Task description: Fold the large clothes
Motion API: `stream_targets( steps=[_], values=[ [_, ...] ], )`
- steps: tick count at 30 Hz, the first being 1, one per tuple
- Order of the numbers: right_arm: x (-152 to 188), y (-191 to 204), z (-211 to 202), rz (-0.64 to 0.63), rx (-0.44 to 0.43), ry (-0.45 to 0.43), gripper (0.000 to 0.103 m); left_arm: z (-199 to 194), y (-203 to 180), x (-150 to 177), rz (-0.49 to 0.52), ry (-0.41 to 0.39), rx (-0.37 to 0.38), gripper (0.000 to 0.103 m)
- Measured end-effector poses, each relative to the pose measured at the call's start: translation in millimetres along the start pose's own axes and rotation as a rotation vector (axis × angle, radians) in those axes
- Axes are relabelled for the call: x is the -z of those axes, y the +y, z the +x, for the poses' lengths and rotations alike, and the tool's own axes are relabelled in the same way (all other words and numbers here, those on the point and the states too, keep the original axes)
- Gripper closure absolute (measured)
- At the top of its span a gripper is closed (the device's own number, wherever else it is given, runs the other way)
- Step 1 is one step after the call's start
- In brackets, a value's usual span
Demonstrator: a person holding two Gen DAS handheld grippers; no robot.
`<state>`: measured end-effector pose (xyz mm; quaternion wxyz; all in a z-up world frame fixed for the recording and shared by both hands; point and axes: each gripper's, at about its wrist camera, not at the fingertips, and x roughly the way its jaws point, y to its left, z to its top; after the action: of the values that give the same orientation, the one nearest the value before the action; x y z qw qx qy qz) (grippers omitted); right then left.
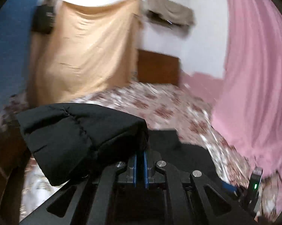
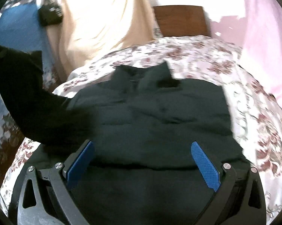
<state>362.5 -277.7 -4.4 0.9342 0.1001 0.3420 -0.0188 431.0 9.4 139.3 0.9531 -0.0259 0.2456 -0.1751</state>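
Observation:
A large black padded jacket (image 2: pixel 156 116) lies spread on a bed with a floral sheet (image 2: pixel 206 56). My left gripper (image 1: pixel 140 151) is shut on the jacket's black sleeve (image 1: pixel 75 135) and holds it lifted above the bed; the sleeve drapes to the left of the fingers. In the right wrist view that raised sleeve (image 2: pixel 22 86) rises to the far left. My right gripper (image 2: pixel 142 148) is open and empty, hovering just over the jacket's body, with blue pads (image 2: pixel 204 165) wide apart.
A tan cloth (image 1: pixel 84 50) hangs on the wall behind the bed. A brown wooden headboard (image 2: pixel 180 19) stands at the far end. A pink curtain (image 1: pixel 257 65) hangs on the right. A blue wall (image 1: pixel 7 56) is at the left.

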Motion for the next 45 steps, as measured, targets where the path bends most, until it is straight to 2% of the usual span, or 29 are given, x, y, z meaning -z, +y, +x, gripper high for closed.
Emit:
stream_targets(
  steps=[5, 9, 11, 14, 16, 19, 24, 25, 28, 32, 36, 37, 38, 41, 42, 43, 45],
  values=[
    [11, -46, -4, 0.087, 0.029, -0.003, 0.002, 51, -49, 35, 0.048, 0.140, 0.122, 0.097],
    [22, -73, 4, 0.141, 0.035, 0.007, 0.002, 80, -70, 70, 0.039, 0.249, 0.205, 0.096],
    [29, -84, 10, 0.175, 0.027, 0.012, 0.002, 94, -77, 87, 0.041, 0.303, 0.252, 0.091],
    [38, -98, 20, 0.225, 0.009, 0.027, 0.002, 100, -80, 104, 0.043, 0.342, 0.348, 0.070],
    [43, -102, 22, 0.241, -0.001, 0.027, 0.002, 95, -84, 111, 0.049, 0.344, 0.429, 0.034],
    [46, -108, 29, 0.263, -0.023, 0.025, 0.002, 88, -90, 113, 0.082, 0.311, 0.467, 0.022],
    [53, -115, 28, 0.300, -0.085, -0.004, 0.001, 70, -80, 113, 0.049, 0.307, 0.495, 0.021],
    [56, -115, 24, 0.309, -0.110, -0.017, 0.002, 68, -79, 113, 0.039, 0.306, 0.488, 0.021],
    [57, -122, 20, 0.371, -0.257, -0.066, 0.002, 53, -60, 115, 0.004, 0.284, 0.420, 0.016],
    [63, -130, 22, 0.459, -0.360, -0.087, 0.001, 35, -23, 120, -0.054, 0.267, 0.198, 0.013],
    [66, -136, 21, 0.559, -0.463, -0.113, 0.001, 31, 28, 129, -0.141, 0.300, -0.035, 0.012],
    [67, -137, 23, 0.578, -0.479, -0.106, 0.001, 30, 41, 131, -0.163, 0.309, -0.062, 0.012],
    [66, -135, 27, 0.580, -0.460, -0.077, 0.001, 28, 56, 135, -0.205, 0.322, -0.095, 0.012],
    [62, -120, 41, 0.510, -0.330, 0.029, 0.004, 21, 87, 144, -0.301, 0.338, -0.133, 0.012],
    [60, -109, 47, 0.469, -0.262, 0.076, 0.013, 17, 94, 147, -0.315, 0.337, -0.144, 0.012],
    [59, -104, 52, 0.447, -0.229, 0.103, 0.022, 15, 98, 149, -0.322, 0.336, -0.158, 0.012],
    [59, -91, 61, 0.417, -0.190, 0.170, 0.064, 11, 105, 154, -0.331, 0.336, -0.169, 0.012]
  ],
)
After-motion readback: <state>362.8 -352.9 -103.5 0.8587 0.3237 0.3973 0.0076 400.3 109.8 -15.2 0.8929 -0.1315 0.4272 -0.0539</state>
